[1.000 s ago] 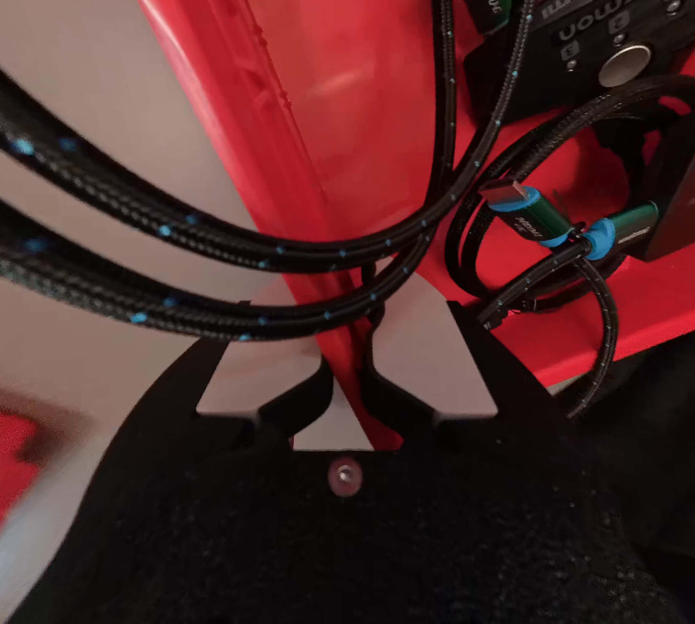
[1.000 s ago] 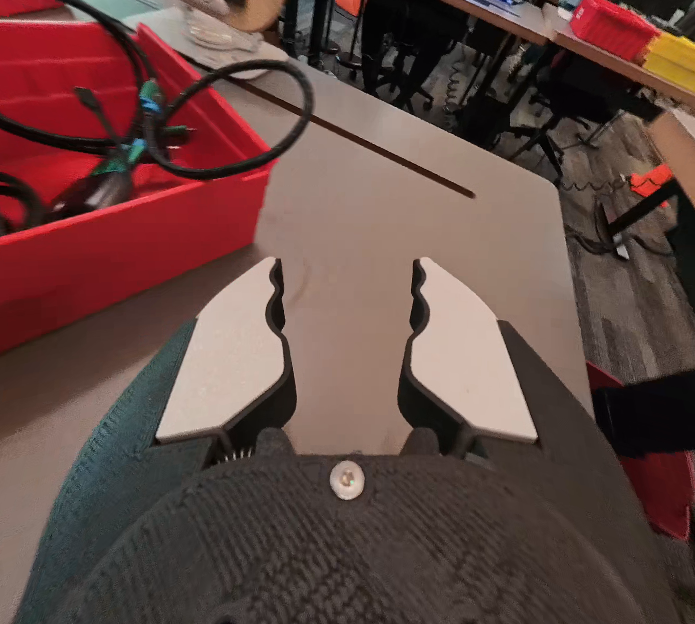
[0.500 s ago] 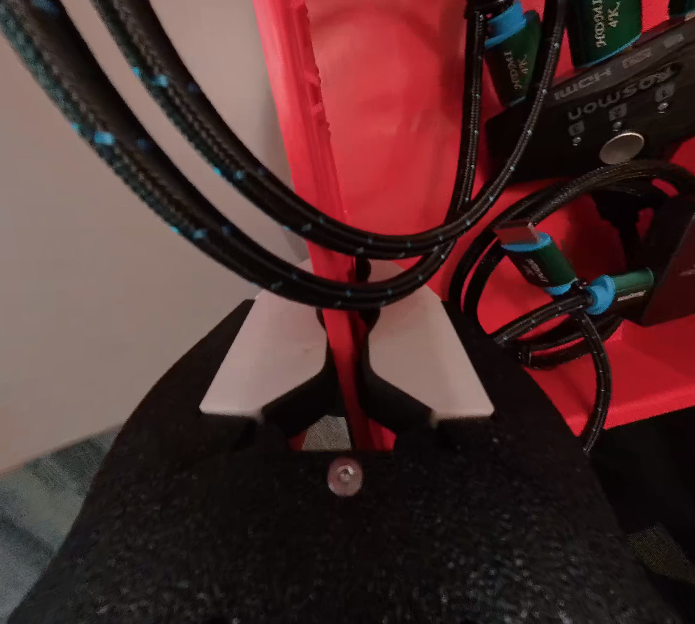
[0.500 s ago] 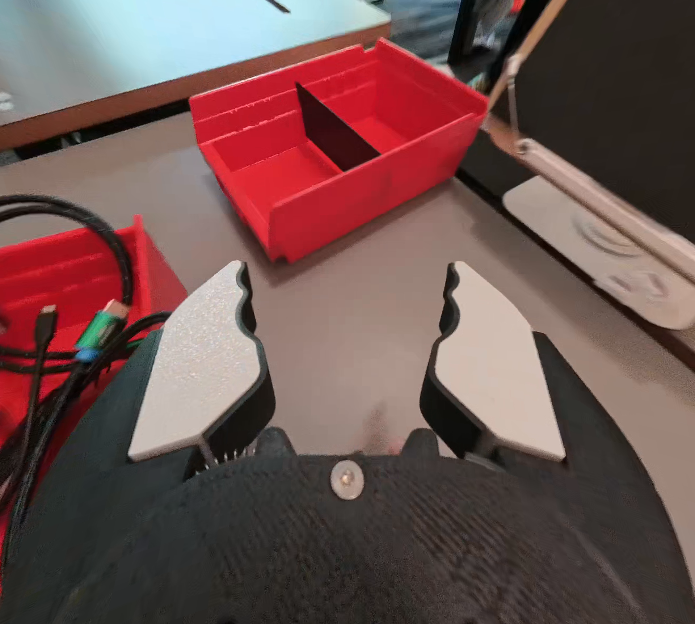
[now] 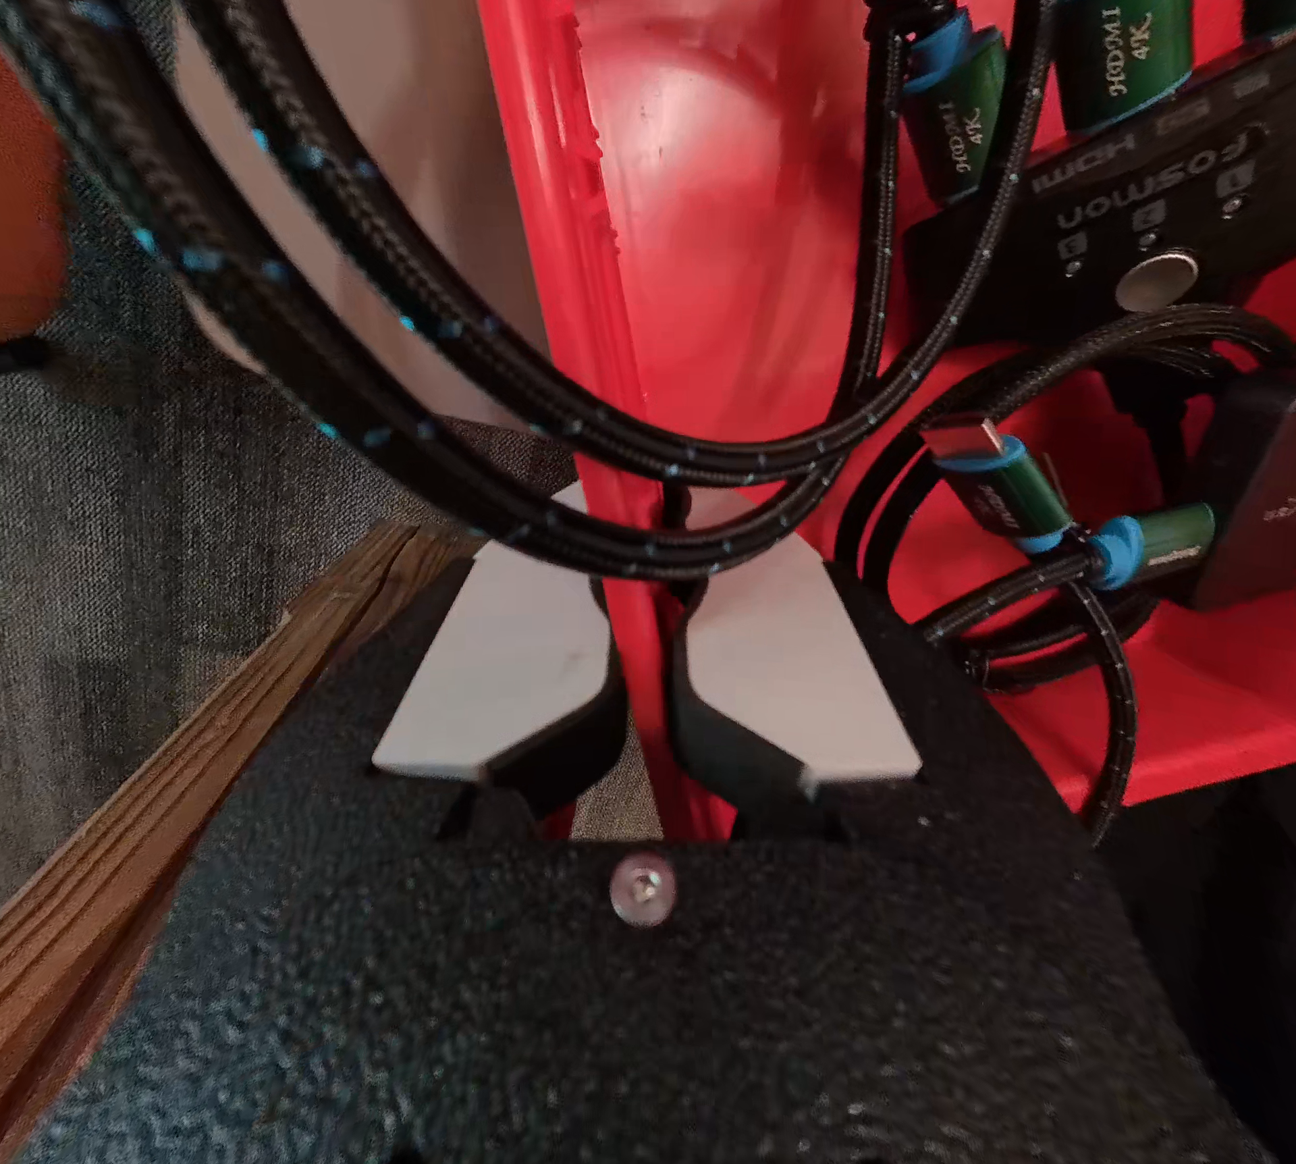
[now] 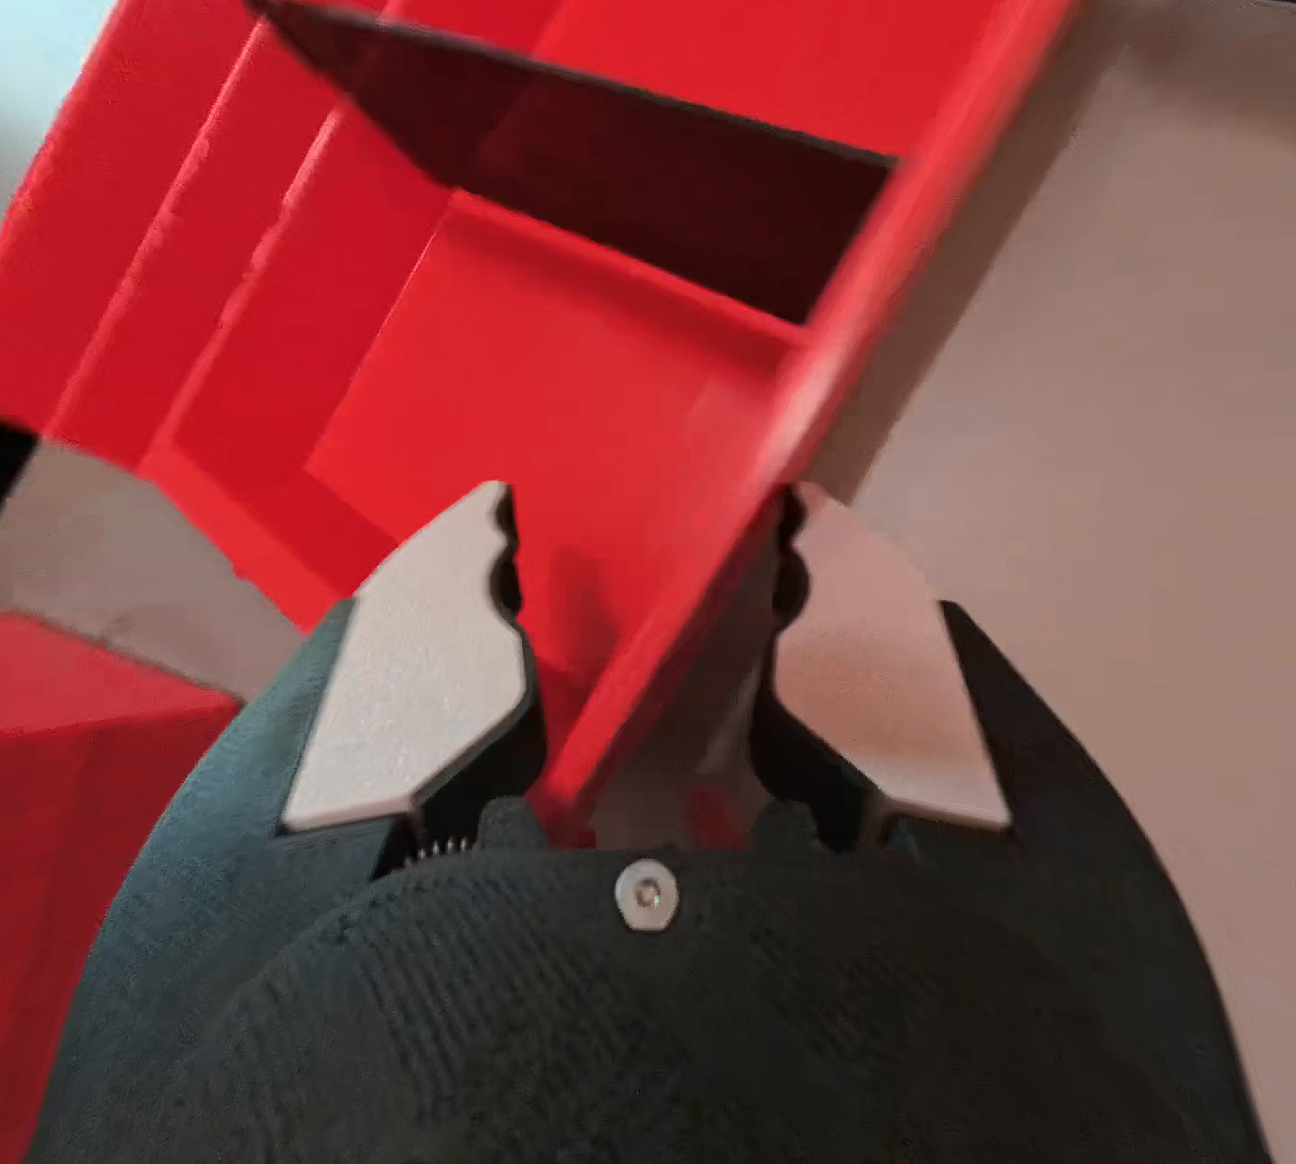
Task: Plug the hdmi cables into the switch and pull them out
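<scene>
In the left wrist view, my left gripper (image 5: 649, 520) is shut on the side wall of a red bin (image 5: 533, 148). Inside the bin lies the black hdmi switch (image 5: 1150, 218) with two green-and-blue hdmi plugs (image 5: 1122, 57) seated in its edge. A loose green plug (image 5: 996, 485) lies lower down, and another plug (image 5: 1157, 544) sits in a second black box (image 5: 1248, 499). Black braided cables (image 5: 421, 401) loop over the wall, just above my fingers. In the right wrist view, my right gripper (image 6: 649, 499) is open and straddles the side wall of a second red bin (image 6: 912, 183).
The second bin has a black divider (image 6: 596, 148) and nothing in it. It sits on a grey table (image 6: 1122, 359). A corner of another red bin (image 6: 105, 744) shows at lower left. Left of the held bin are a wooden table edge (image 5: 210, 744) and grey carpet (image 5: 140, 499).
The right gripper swung from over the table to the divided bin and now has its wall between the fingers. The left view shifted, bringing the table edge and the carpet into view.
</scene>
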Demonstrator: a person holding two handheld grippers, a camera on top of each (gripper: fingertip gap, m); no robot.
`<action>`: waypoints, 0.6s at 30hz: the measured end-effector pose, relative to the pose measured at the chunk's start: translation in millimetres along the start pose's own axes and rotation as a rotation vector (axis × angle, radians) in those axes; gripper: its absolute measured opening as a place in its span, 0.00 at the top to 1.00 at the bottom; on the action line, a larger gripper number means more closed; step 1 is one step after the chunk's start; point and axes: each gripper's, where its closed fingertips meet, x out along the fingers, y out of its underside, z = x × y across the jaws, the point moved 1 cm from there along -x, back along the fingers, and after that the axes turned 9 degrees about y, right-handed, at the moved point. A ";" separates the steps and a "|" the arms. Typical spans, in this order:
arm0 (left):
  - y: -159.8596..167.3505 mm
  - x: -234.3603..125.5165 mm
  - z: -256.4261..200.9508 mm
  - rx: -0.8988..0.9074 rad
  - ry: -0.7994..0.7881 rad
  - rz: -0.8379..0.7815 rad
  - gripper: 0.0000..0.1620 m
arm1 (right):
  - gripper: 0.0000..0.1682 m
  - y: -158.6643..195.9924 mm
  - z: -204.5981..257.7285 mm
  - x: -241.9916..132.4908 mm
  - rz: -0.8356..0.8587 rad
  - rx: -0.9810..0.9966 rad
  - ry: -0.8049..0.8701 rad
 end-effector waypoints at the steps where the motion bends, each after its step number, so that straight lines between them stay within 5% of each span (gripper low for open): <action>1: -0.6 -1.7 6.6 -0.015 -0.003 -0.003 0.96 | 0.68 -1.2 -9.3 1.8 -0.004 0.022 0.045; 4: -3.0 -5.6 22.3 -0.035 -0.015 -0.002 0.96 | 0.79 2.7 -19.0 -2.2 0.043 -0.129 0.060; 9: -9.6 -6.7 31.6 -0.041 -0.004 0.020 0.97 | 0.79 9.0 -39.1 -40.5 0.038 -0.263 0.029; 14: -18.0 -5.4 32.3 -0.027 -0.001 0.040 0.97 | 0.80 22.3 -73.3 -126.4 -0.068 -0.379 -0.091; 18: -27.3 -0.8 27.2 -0.031 0.028 0.039 0.97 | 0.79 38.7 -147.5 -214.4 -0.155 -0.338 -0.140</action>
